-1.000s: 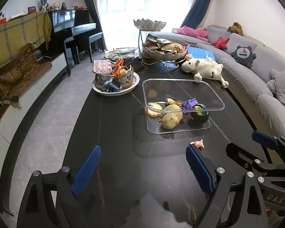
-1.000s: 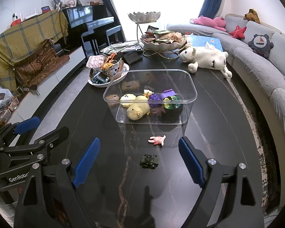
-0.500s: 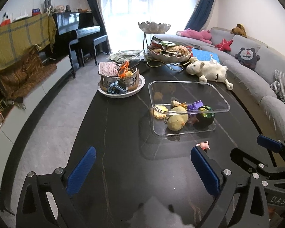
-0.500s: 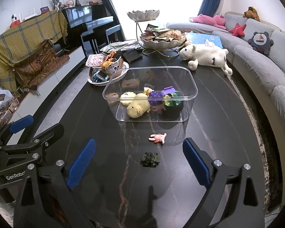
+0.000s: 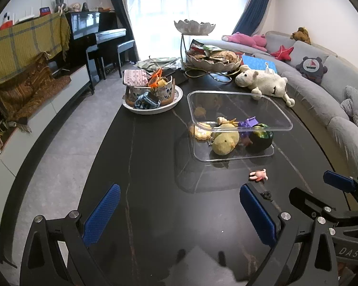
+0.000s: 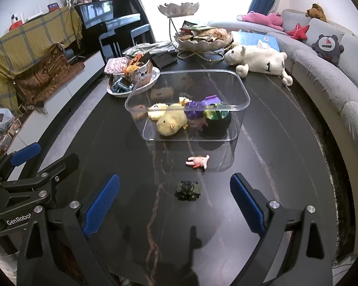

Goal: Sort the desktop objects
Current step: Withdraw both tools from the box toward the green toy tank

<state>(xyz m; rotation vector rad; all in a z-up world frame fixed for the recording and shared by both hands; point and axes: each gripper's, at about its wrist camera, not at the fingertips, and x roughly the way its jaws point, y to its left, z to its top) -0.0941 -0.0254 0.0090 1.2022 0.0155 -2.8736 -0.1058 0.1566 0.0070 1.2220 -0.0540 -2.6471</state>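
Glossy black tabletop [image 6: 286, 166] carries a small dark toy car [image 6: 188, 190] between the right gripper [image 6: 174, 201] wide empty jaws; a closing pinch could skid it away. The left gripper [image 5: 179, 211] gapes empty too.

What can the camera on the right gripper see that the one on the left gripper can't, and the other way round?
Only the right view shows the dark toy car whole, lying between the right gripper and its open fingers. Only the left view shows the left gripper wide open over bare tabletop. Both share the clear bin of toys, the pink figure before it, and the white plush.
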